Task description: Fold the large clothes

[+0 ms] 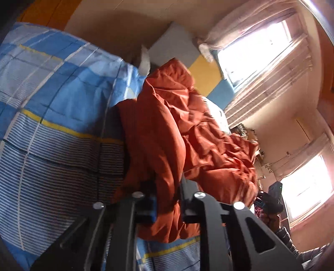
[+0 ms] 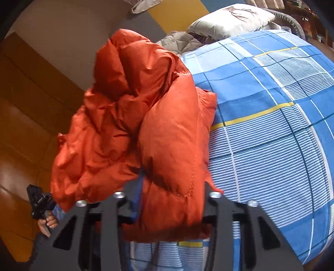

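An orange puffer jacket [image 1: 167, 133] hangs bunched in the air above the bed. My left gripper [image 1: 167, 200] is shut on a fold of the jacket, the cloth pinched between its fingers. In the right wrist view the jacket [image 2: 133, 129] fills the middle, puffy and crumpled. My right gripper [image 2: 169, 206] is shut on a thick padded part of the jacket. The left gripper [image 2: 37, 200], held in a hand, shows at the lower left of the right wrist view, under the jacket's edge. The right gripper shows small at the right of the left wrist view [image 1: 269, 200].
A bed with a blue, white and yellow checked cover [image 2: 271, 116] lies under the jacket; it also shows in the left wrist view [image 1: 52, 104]. A white pillow [image 2: 229, 18] and a grey quilt [image 2: 179, 41] lie at its head. Bright windows with curtains [image 1: 261, 48] stand beyond.
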